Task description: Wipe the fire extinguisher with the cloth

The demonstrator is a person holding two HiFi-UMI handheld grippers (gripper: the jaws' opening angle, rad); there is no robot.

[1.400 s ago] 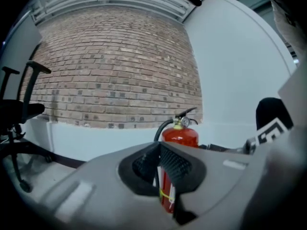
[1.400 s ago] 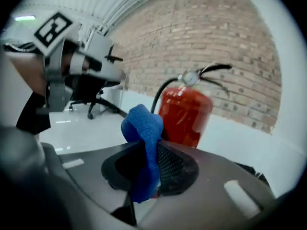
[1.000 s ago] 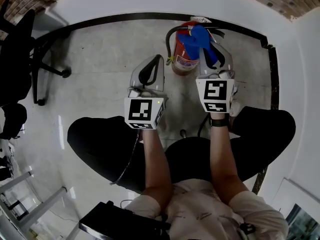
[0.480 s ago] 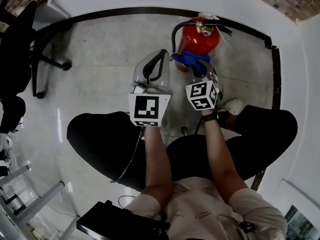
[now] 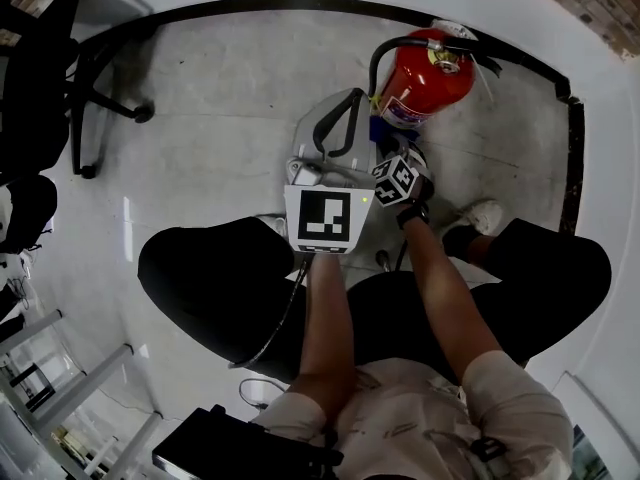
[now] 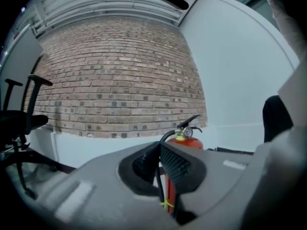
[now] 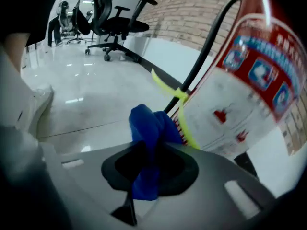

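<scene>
A red fire extinguisher (image 5: 425,78) with a black hose stands on the floor by the white wall. My right gripper (image 5: 386,140) is shut on a blue cloth (image 5: 379,128) and presses it against the low part of the cylinder. In the right gripper view the cloth (image 7: 149,131) bunches out of the jaws, touching the extinguisher's label (image 7: 244,90) beside the hose and a yellow tie. My left gripper (image 5: 337,128) hangs shut and empty just left of the extinguisher. In the left gripper view the extinguisher (image 6: 184,143) shows behind the left gripper (image 6: 159,162).
A black office chair (image 5: 45,78) stands at the far left. A black baseboard (image 5: 250,8) runs along the curved wall. The person's knees and a white shoe (image 5: 482,214) are close below the extinguisher. A metal frame (image 5: 60,388) lies at the lower left.
The right gripper has slid the blue cloth down from the extinguisher's top to its lower body. The left gripper has shifted slightly right, staying shut.
</scene>
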